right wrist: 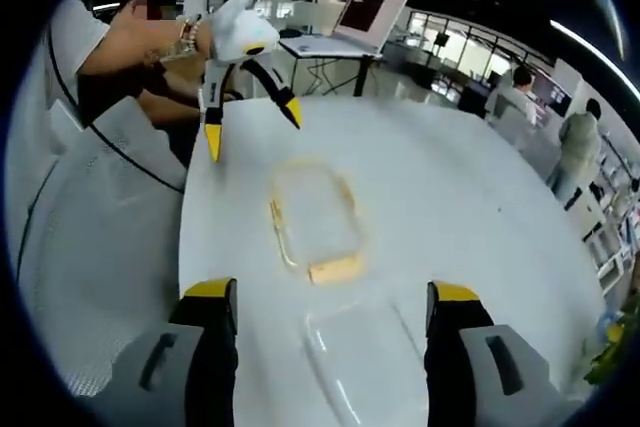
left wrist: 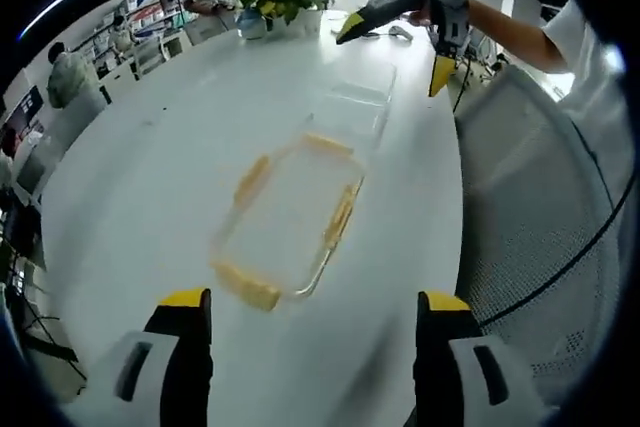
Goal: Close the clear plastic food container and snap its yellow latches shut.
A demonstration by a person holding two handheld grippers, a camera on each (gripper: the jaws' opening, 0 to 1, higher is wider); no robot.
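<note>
Broadly, everything sits on a wide white table [left wrist: 140,177] that runs ahead of both grippers, with a mesh chair [left wrist: 540,197] off to one side of it. Straight ahead of the left gripper [left wrist: 310,332], near its spread jaws and touching neither, lies the lid [left wrist: 290,222], a clear rounded frame with yellow latches [left wrist: 247,288] folded along its edges. Beyond it, farther from that gripper, lies the clear tub [left wrist: 355,102], faint against the white surface; the two pieces look close together but I cannot tell if they touch. From the right gripper [right wrist: 330,322] the order is reversed: the tub [right wrist: 355,347] lies just ahead between its wide-open jaws, which hold nothing, and the lid [right wrist: 315,212] is farther out. So the container is not closed and no latch is snapped. Both pieces look light, thin and smooth, so they will likely skate on the slick tabletop when nudged, and the clear walls may flex under a hard squeeze. A sensible hold for the lid is across one long edge, between the latches, leaving the hinged flaps free; the tub would be best steadied at its rim with the other gripper. Each latch is small and stiff enough to need a firm press downward against the rim.
</note>
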